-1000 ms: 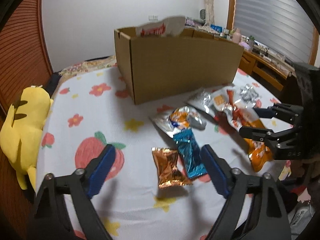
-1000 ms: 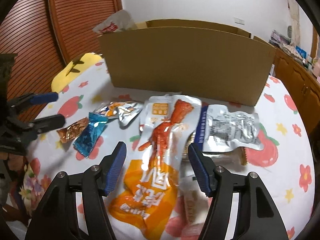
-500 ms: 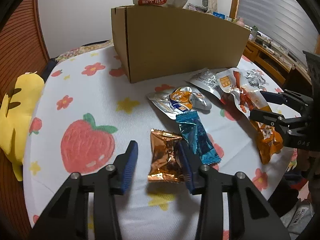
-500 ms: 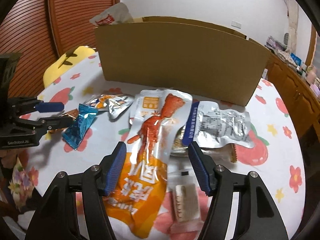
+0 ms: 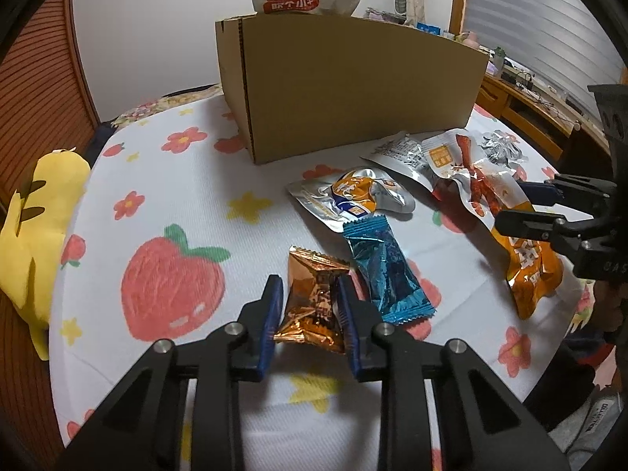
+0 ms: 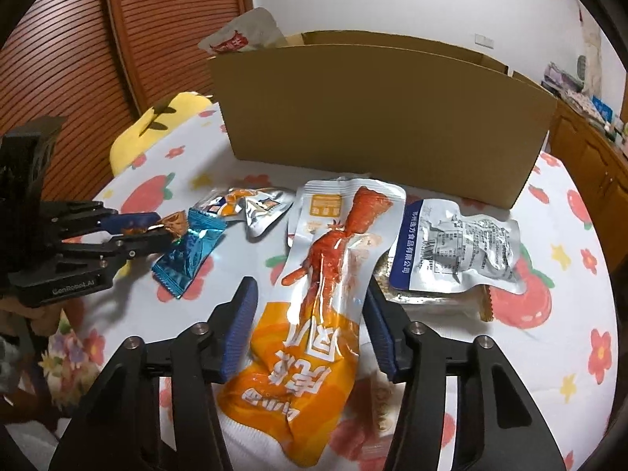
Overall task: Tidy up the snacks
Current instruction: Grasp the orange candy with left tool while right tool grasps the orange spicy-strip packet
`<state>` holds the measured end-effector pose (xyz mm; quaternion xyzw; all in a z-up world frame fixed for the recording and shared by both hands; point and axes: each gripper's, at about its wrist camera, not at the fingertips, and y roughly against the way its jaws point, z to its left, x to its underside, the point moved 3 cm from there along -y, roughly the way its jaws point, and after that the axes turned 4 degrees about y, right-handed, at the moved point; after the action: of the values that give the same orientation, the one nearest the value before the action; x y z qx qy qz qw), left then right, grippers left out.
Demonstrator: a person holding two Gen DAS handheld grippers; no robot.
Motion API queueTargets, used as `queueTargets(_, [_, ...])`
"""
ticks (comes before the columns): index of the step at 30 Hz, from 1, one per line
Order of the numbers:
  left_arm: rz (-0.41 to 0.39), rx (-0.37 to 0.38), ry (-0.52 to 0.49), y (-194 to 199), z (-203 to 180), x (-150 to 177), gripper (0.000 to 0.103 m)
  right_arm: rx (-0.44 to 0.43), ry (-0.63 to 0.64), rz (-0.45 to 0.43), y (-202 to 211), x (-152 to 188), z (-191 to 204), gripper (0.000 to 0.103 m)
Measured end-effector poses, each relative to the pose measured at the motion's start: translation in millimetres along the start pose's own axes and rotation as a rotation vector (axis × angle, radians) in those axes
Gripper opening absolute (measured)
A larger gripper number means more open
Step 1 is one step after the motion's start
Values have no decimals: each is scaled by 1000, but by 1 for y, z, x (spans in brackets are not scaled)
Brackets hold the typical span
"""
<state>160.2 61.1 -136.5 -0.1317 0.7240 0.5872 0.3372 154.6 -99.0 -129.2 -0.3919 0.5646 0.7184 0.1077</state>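
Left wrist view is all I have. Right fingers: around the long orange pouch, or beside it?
Observer: Around it. In the right wrist view the orange pouch lies between the right gripper's fingers. The jaws are closing, and the pads are not yet pressing it.
Operator: Anything hidden under the silver pouch near the box?
Observer: Yes. A tan packet lies beneath the silver pouch, with only its near edge showing.
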Motion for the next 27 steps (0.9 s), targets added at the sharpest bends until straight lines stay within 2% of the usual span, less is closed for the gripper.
queueTargets(2, [-3, -4, 3, 0, 0, 0, 26, -15, -8, 10, 2, 2, -3, 49])
queueTargets(4, [-7, -13, 14, 1, 1, 0, 20, -27, -12, 37, 1, 7, -4, 49])
queueTargets(8, [-11, 4, 33, 3, 3, 2, 19, -77, -43, 55, 0, 12, -7, 49])
queueTargets(13, [-12, 14, 39, 5, 3, 3, 19, -73, -20, 63, -10, 3, 0, 49])
queueTargets(20, [-41, 37, 60, 14, 4, 4, 19, -40, -33, 1, -6, 2, -1, 43])
queueTargets(21, [-47, 39, 63, 15, 3, 4, 19, -28, -35, -15, -3, 1, -2, 35])
queueTargets(22, [-56, 45, 69, 17, 3, 3, 19, -31, -37, -33, 2, 0, -4, 16])
queueTargets(27, [-75, 53, 70, 21, -3, -1, 19, -19, -46, -58, 10, 3, -11, 16])
